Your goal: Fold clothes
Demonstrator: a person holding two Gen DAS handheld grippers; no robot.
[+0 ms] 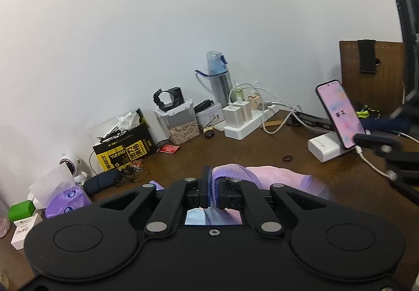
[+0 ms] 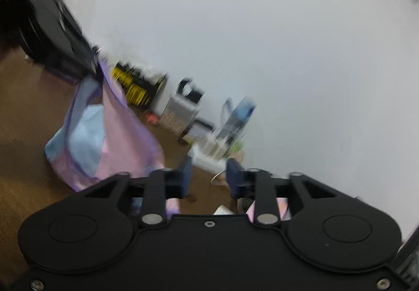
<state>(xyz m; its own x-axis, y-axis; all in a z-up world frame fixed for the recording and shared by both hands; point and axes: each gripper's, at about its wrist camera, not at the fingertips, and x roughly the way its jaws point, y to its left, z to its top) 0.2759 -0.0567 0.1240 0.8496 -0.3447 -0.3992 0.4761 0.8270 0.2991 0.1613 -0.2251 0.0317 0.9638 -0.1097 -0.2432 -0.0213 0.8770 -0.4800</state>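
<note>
Left wrist view: the left gripper (image 1: 214,187) pinches a fold of the lilac-pink garment (image 1: 272,173) above the brown desk (image 1: 235,141).

Right wrist view, blurred: the right gripper (image 2: 208,177) stands apart, empty; the garment hangs left of it.

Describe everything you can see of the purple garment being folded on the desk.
The purple garment is soft, thin cloth in lilac and pink with a light blue panel. One edge is pinched in the left gripper and lifted, so it hangs bunched and creased; its lower part rests on the brown desk. The right gripper holds none of it.
</note>
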